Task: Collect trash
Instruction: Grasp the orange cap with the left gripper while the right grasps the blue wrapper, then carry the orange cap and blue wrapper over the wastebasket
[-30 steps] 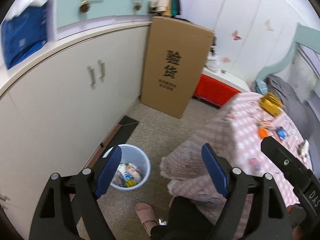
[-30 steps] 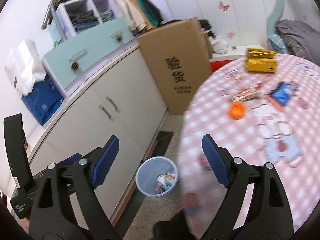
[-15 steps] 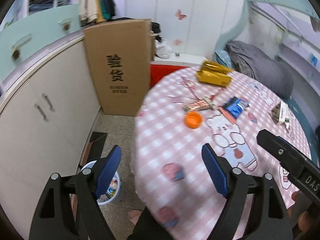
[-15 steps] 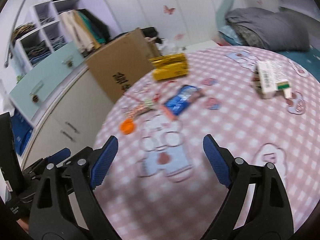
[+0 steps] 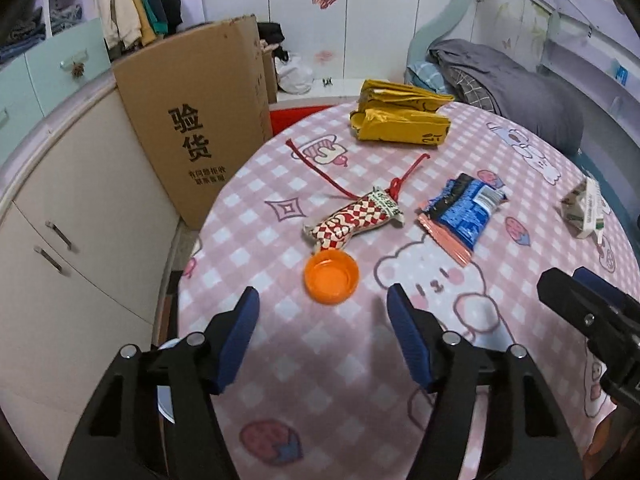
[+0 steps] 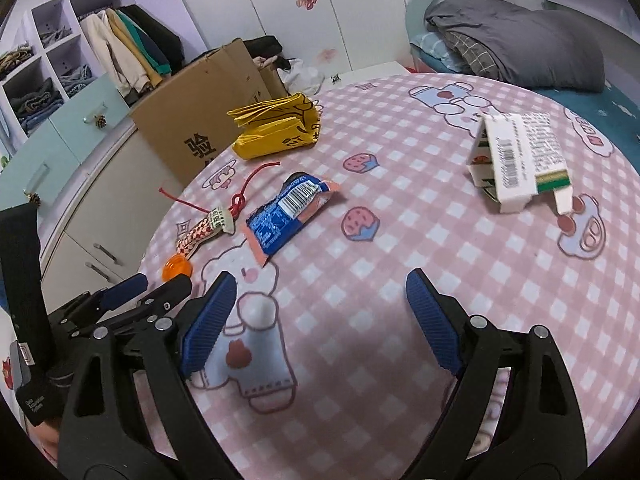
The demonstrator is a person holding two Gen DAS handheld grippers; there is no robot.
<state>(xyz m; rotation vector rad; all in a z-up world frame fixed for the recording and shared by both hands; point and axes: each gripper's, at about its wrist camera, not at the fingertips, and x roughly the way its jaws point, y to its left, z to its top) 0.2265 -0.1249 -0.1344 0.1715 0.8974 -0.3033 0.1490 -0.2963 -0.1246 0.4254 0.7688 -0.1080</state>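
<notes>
Left gripper (image 5: 322, 312) jaws closing, nothing betw. yet, orange cap (image 5: 331, 276) just ahead: light, stiff, slippery, so pinch across rim; right gripper (image 6: 320, 296) jaws apart, empty.

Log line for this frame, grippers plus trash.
left gripper: closing, empty, near orange cap | right gripper: open, empty | blue wrapper, carton: on table

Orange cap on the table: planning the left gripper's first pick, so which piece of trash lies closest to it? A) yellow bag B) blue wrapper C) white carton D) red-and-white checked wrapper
D: the red-and-white checked wrapper lies just beyond the orange cap, nearly touching it.
</notes>
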